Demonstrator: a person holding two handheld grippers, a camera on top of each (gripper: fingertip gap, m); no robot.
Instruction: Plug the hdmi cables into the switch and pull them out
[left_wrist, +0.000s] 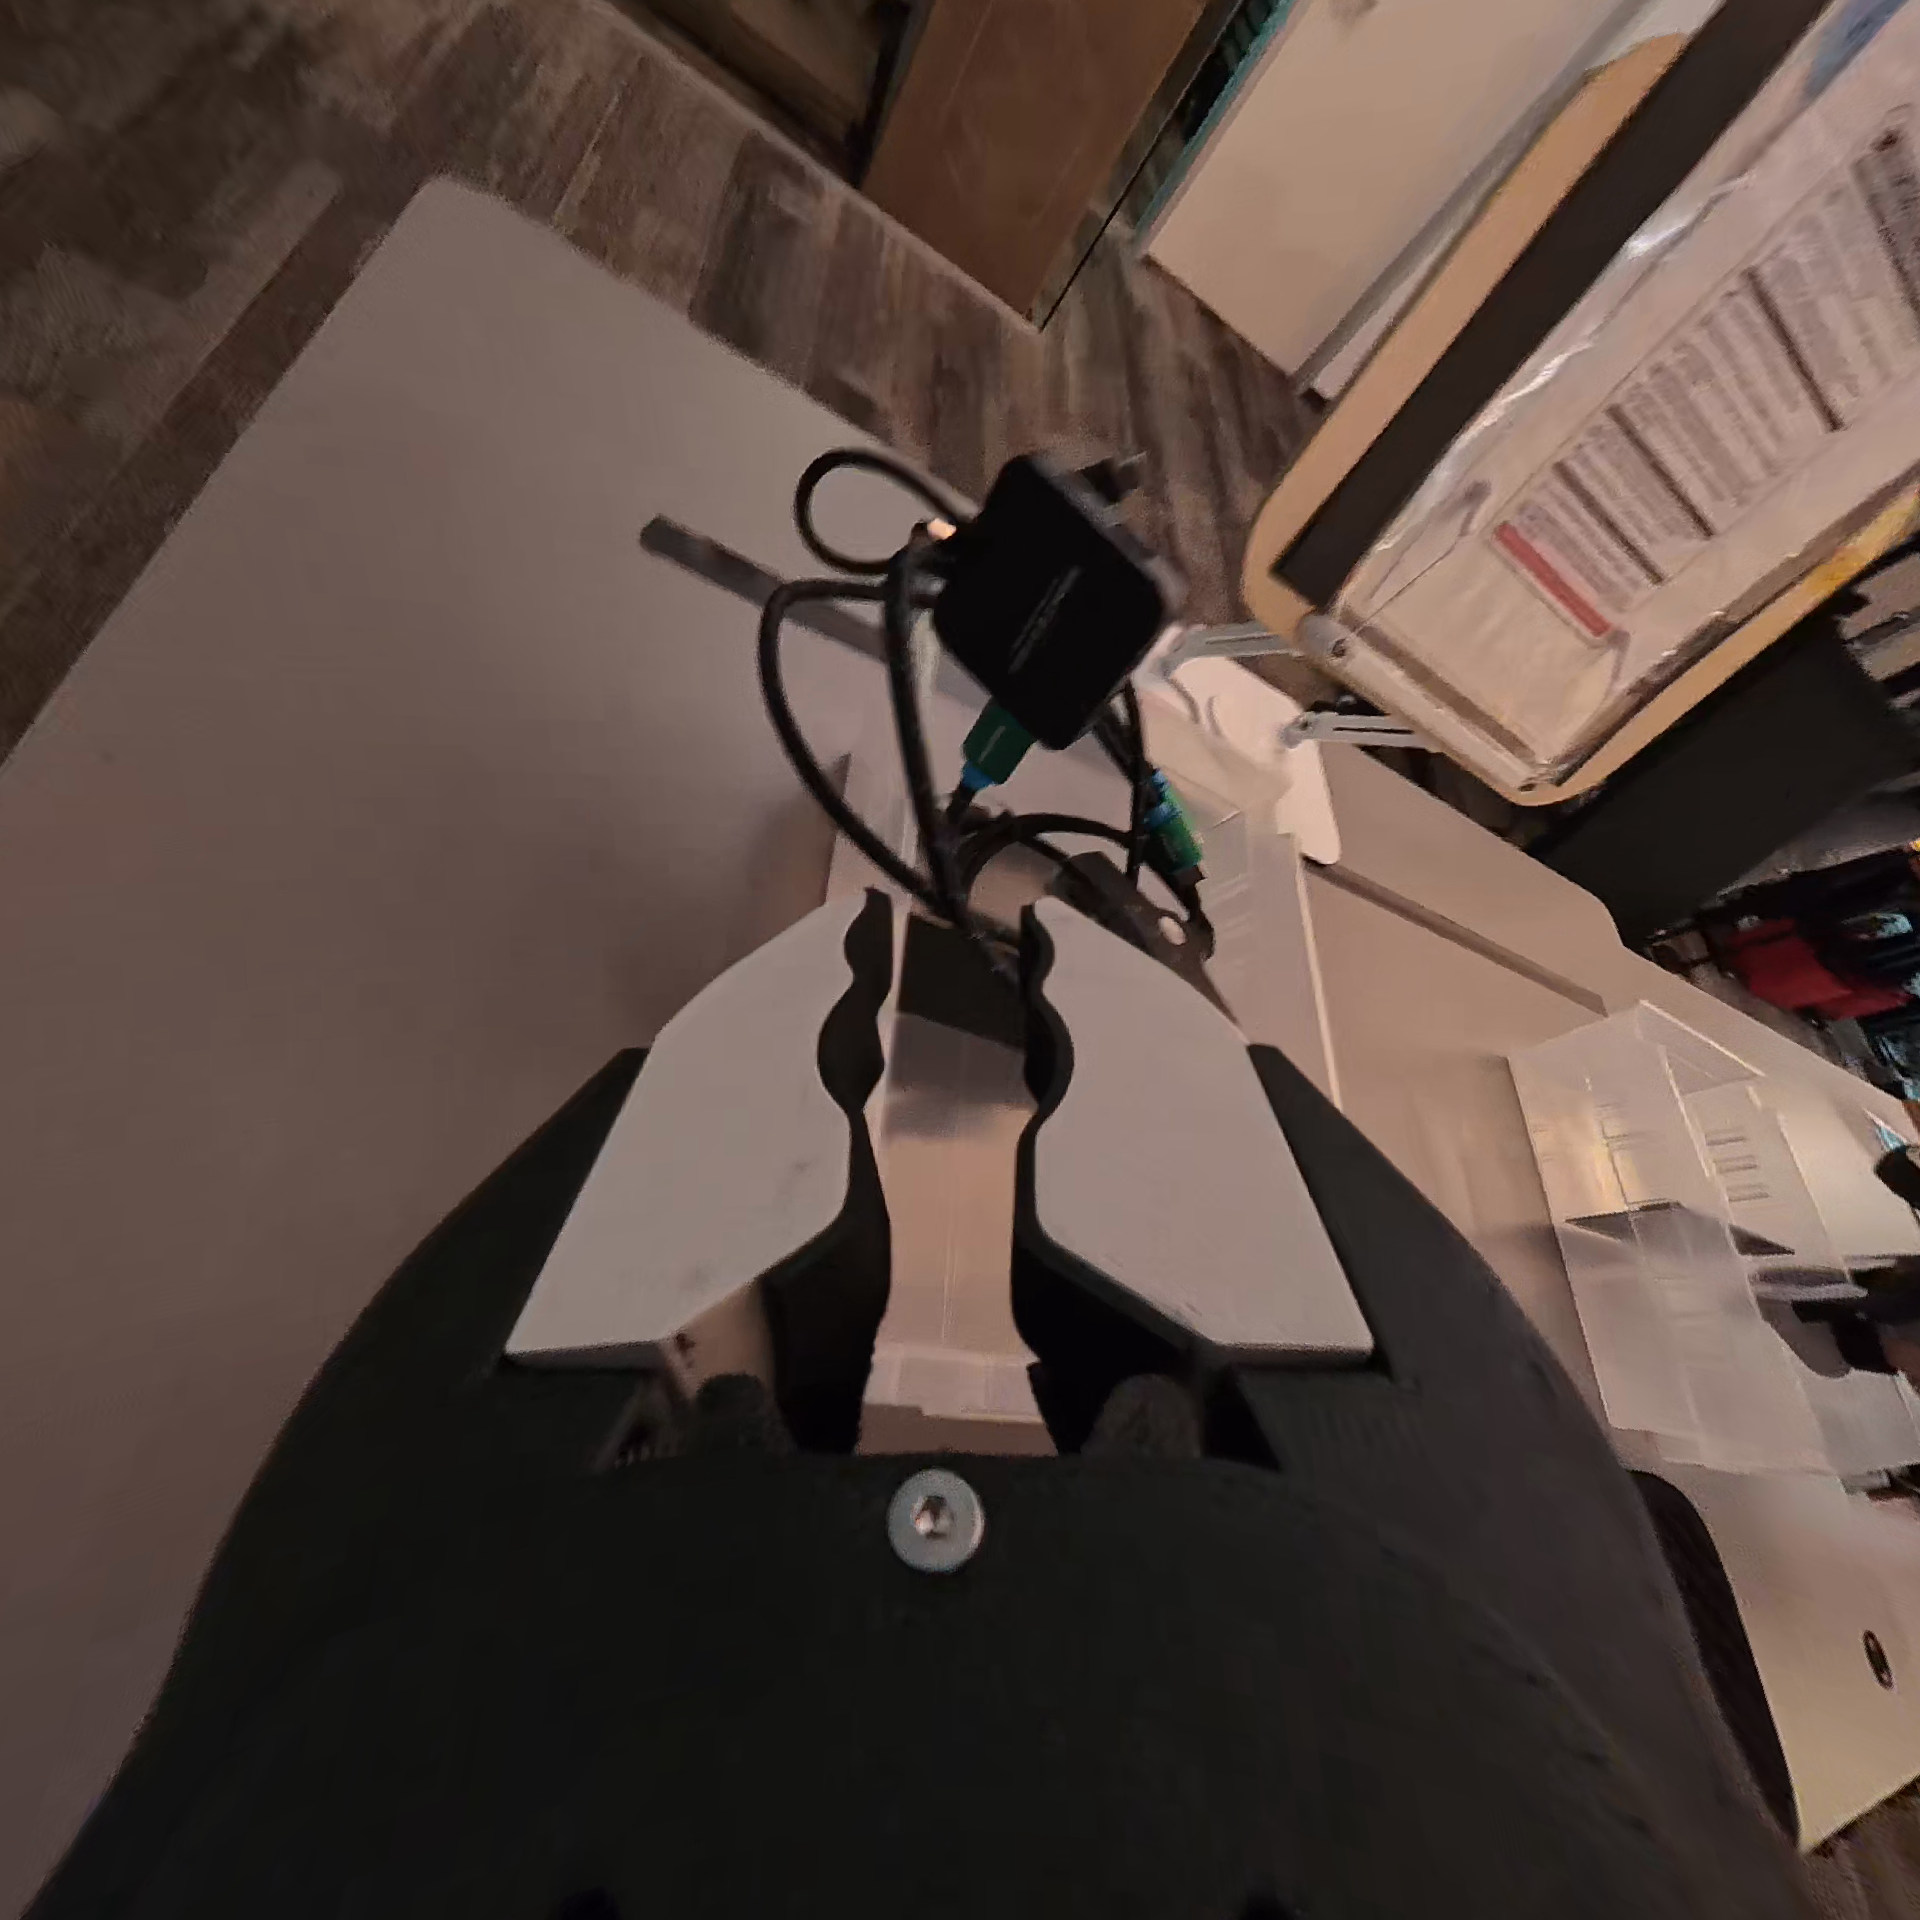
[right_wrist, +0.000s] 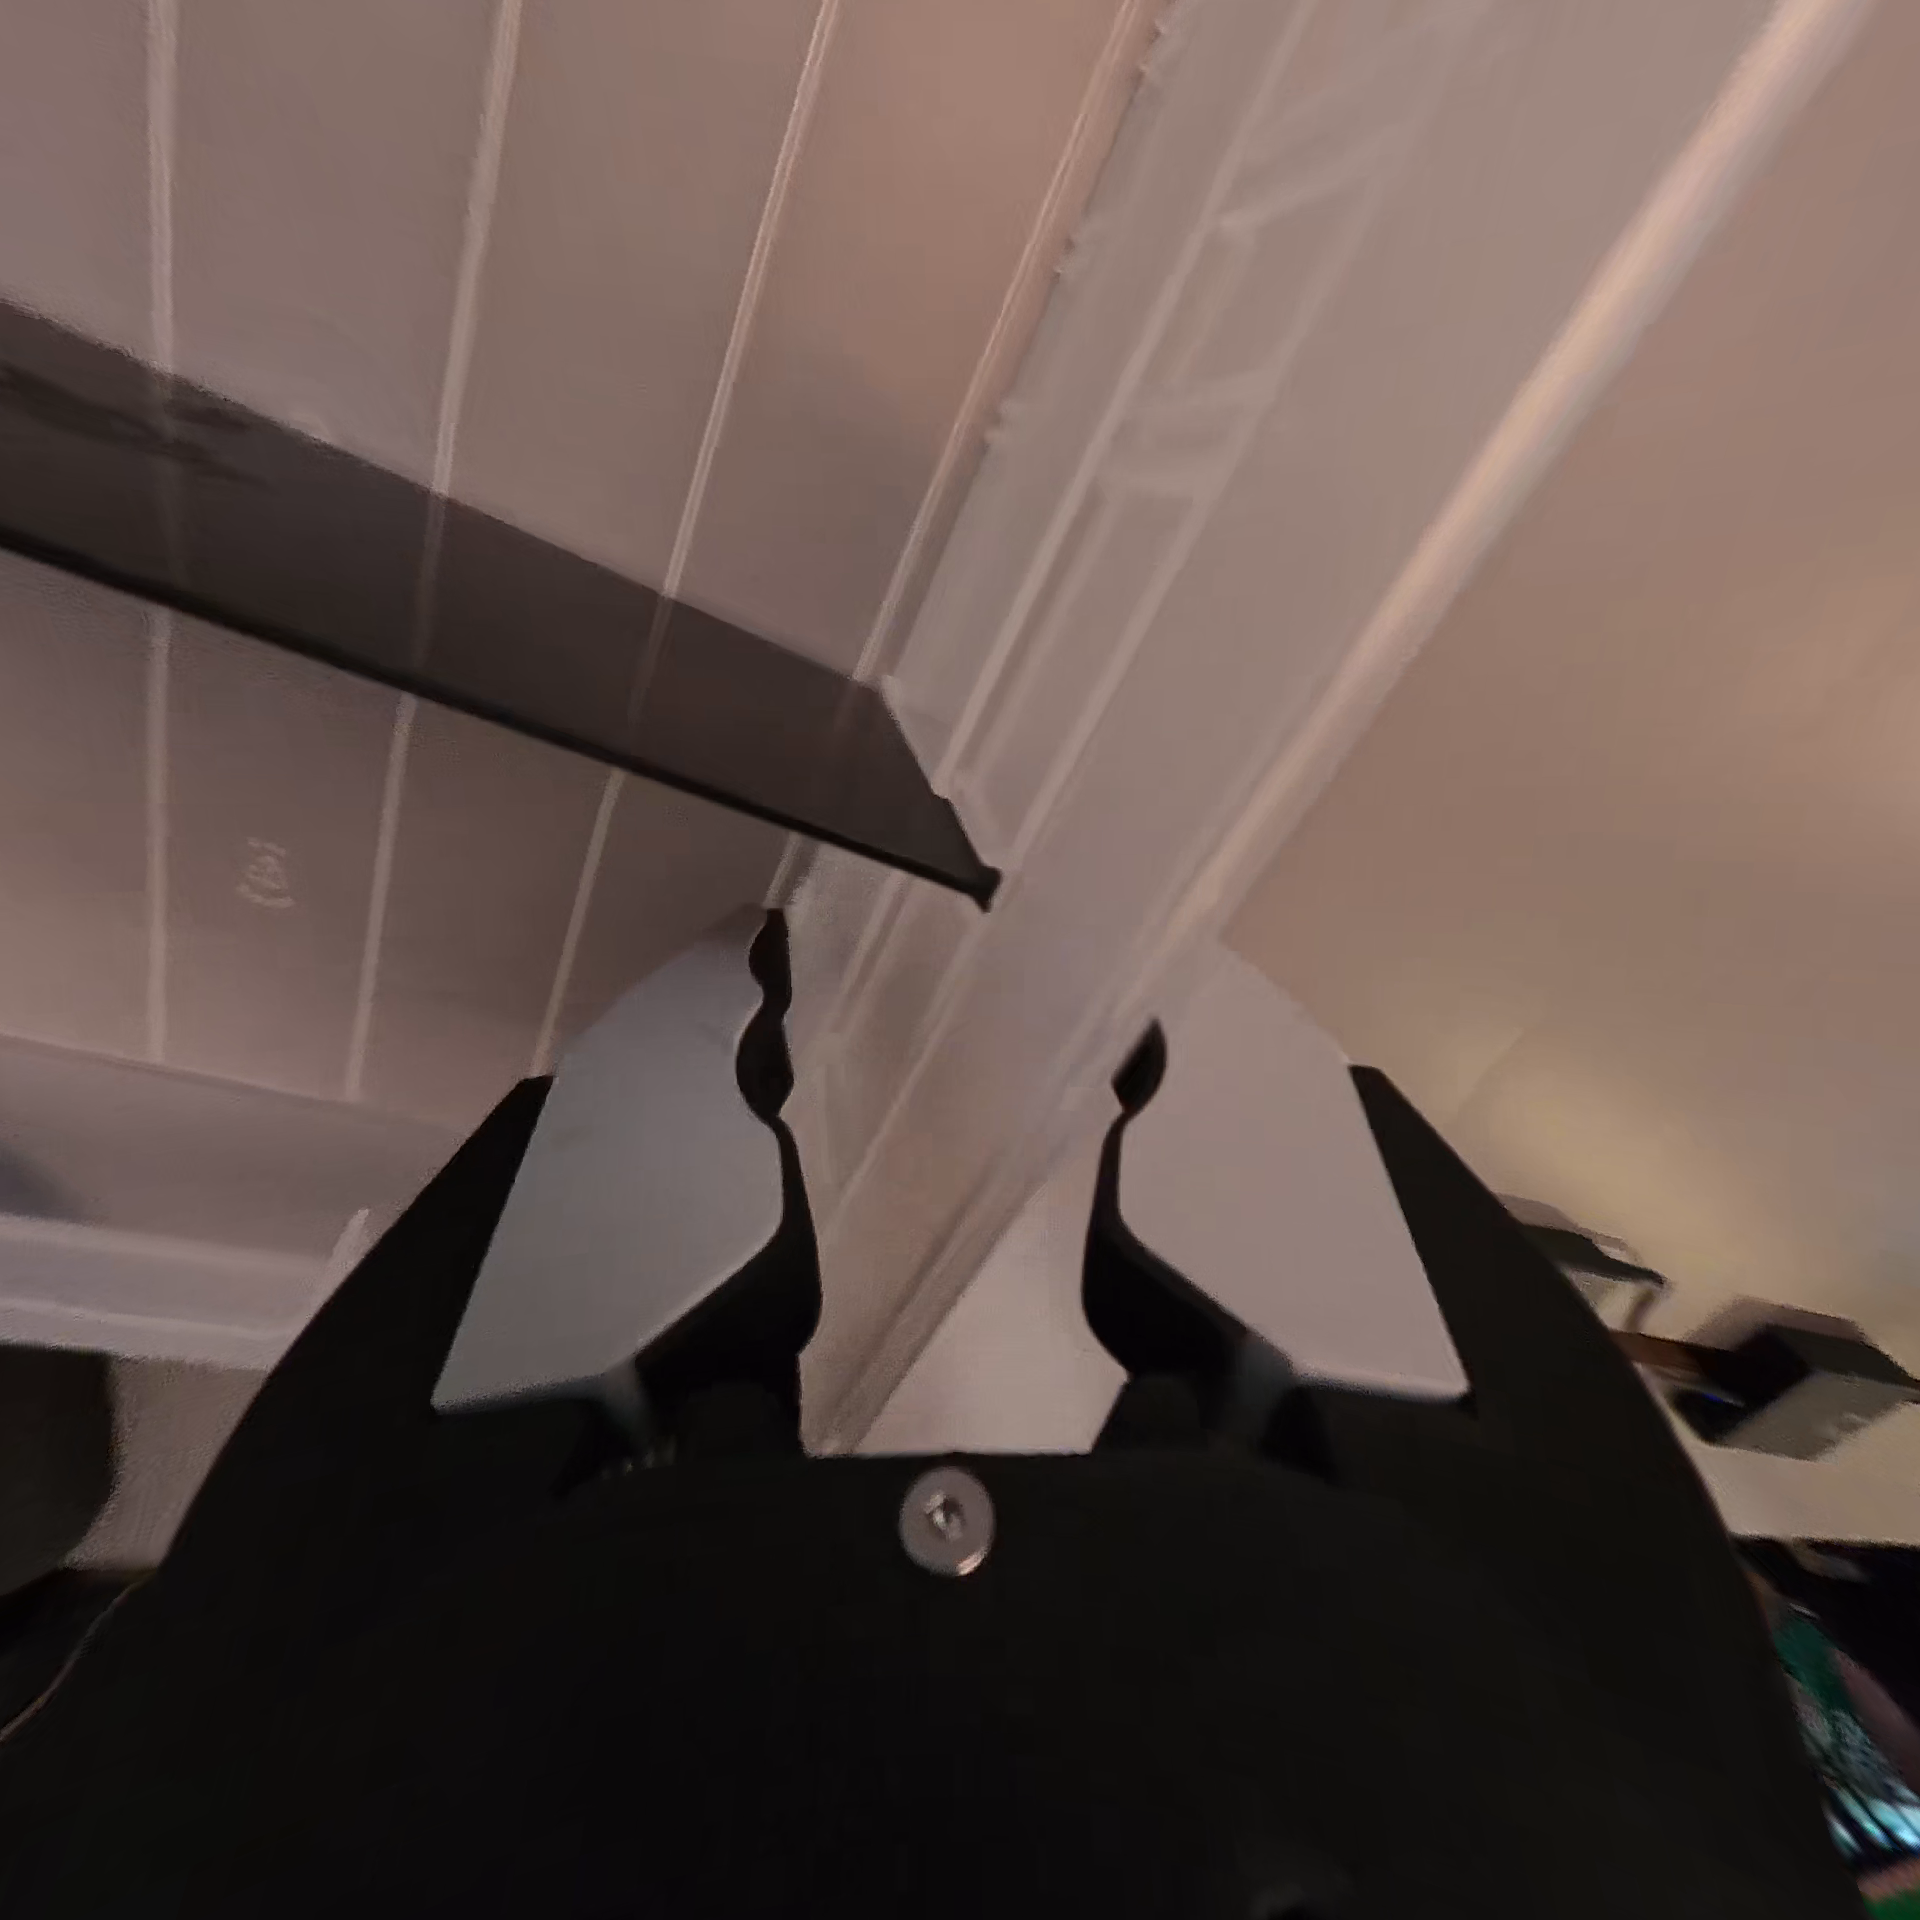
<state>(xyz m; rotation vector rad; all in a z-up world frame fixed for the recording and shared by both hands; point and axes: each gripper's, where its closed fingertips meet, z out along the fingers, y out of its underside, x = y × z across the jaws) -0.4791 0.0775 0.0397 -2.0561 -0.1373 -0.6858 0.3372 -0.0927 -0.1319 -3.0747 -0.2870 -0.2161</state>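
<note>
In the left wrist view the black HDMI switch (left_wrist: 1049, 603) sits tilted beyond my fingertips, near the white table's far corner. A green HDMI plug (left_wrist: 992, 743) is in its near side. A second green plug (left_wrist: 1169, 821) lies loose to the right. Black cables (left_wrist: 821, 727) loop from the switch down to my left gripper (left_wrist: 961, 914). Its jaws stand narrowly apart with a grey strip (left_wrist: 945, 1164) showing between them; I cannot tell whether they grip anything. My right gripper (right_wrist: 987, 956) is open and empty, pointing at blurred white surfaces; the switch does not show there.
The white table (left_wrist: 364, 727) spreads to the left, with wood floor past it. Clear acrylic boxes (left_wrist: 1662, 1195) and a tan-framed board (left_wrist: 1558, 416) stand to the right. In the right wrist view a dark panel (right_wrist: 520, 582) crosses a clear box wall (right_wrist: 1143, 623); a small black block (right_wrist: 1787, 1382) lies at the right.
</note>
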